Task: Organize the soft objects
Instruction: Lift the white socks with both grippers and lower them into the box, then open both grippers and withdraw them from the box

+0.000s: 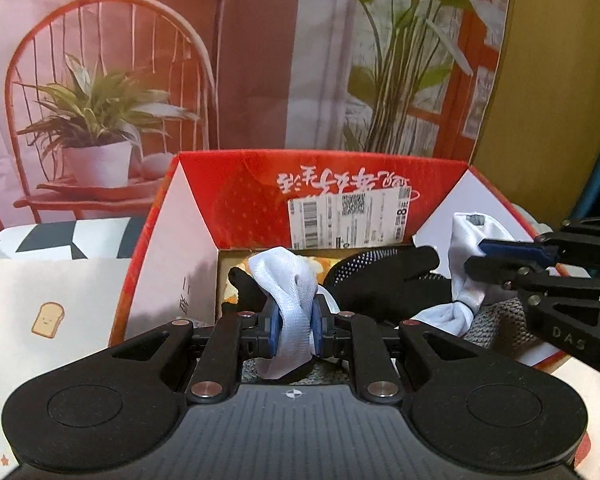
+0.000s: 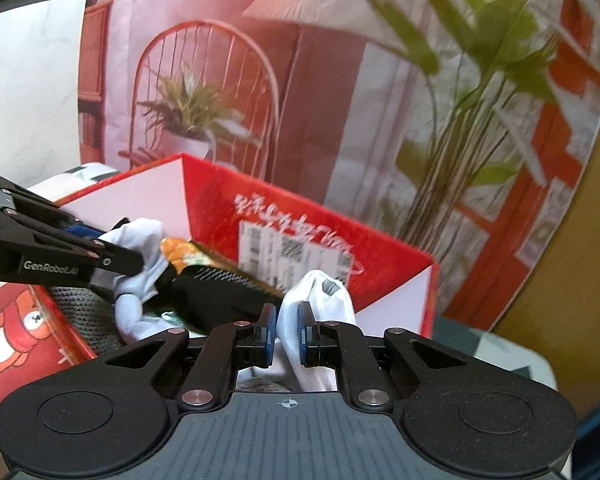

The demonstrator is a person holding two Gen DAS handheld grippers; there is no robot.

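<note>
While the left tongs (image 1: pixel 294 318) stay out of nothing, clamped on one end of a white cloth (image 1: pixel 296 280), the right tongs (image 2: pixel 287 330) pinch its other end above the open red box (image 1: pixel 340 192). Only the left wrist view shows the toast-print sheet (image 1: pixel 48 320) beside the box. Only the right wrist view shows the bear printed on the box's near flap (image 2: pixel 24 332). A black dotted glove (image 1: pixel 380 272) and grey knit (image 1: pixel 500 320) lie inside.

Left hand-held gripper (image 1: pixel 294 322) pinched tight, tilted downward; right hand-held gripper (image 2: pixel 287 330) likewise clamped, angled down alongside.
</note>
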